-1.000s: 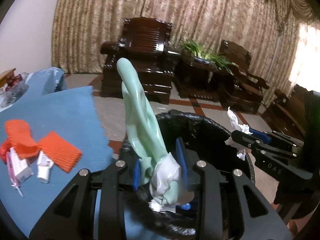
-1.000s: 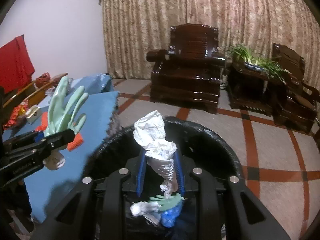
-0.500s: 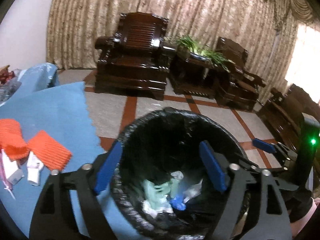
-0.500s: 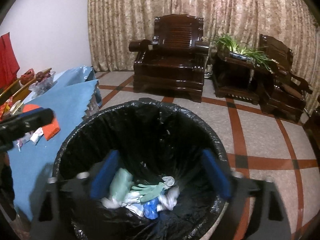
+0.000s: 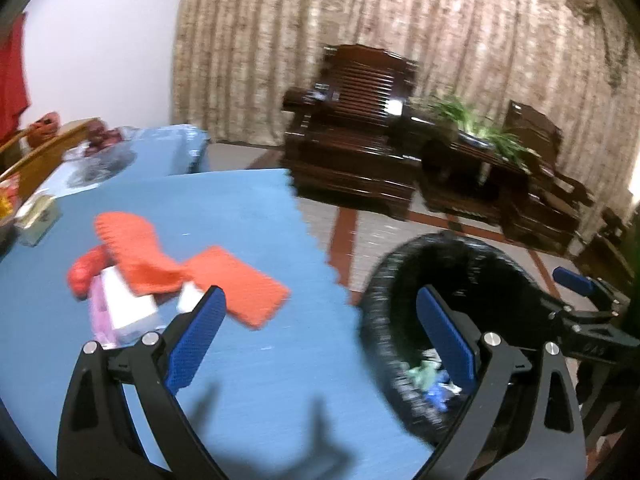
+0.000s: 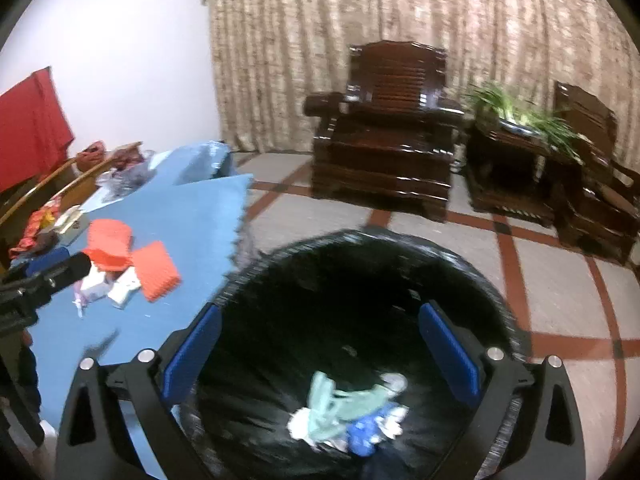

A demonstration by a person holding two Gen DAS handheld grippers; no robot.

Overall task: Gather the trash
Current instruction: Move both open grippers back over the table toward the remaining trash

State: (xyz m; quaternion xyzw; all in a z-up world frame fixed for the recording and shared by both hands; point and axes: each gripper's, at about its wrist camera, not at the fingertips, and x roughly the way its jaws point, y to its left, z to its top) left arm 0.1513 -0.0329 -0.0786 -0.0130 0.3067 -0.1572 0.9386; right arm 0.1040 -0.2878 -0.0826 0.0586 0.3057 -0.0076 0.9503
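A bin with a black liner (image 6: 360, 240) stands on the floor beside the blue-covered table (image 5: 248, 216). In its bottom lie a pale green glove (image 6: 340, 400), white tissue (image 6: 300, 426) and a blue scrap (image 6: 362, 438). My right gripper (image 6: 320, 312) hangs over the bin, its jaws opening with nothing between them. My left gripper (image 5: 320, 296) straddles the table edge and the bin rim (image 5: 460, 248), its jaws also opening and empty. On the table lie two orange foam nets (image 5: 132, 252) (image 5: 240, 284) over white and pink packets (image 5: 120, 308).
A small box (image 5: 38, 220) and a bowl of fruit (image 5: 100, 148) sit at the table's far end. A dark wooden armchair (image 6: 384, 136), a side table with a plant (image 6: 516, 136) and another chair (image 6: 596, 184) stand on the tiled floor before the curtain.
Both grippers opened; the green glove and the white tissue dropped into the bin. My left gripper swung left toward the table, and the right one moved slightly.
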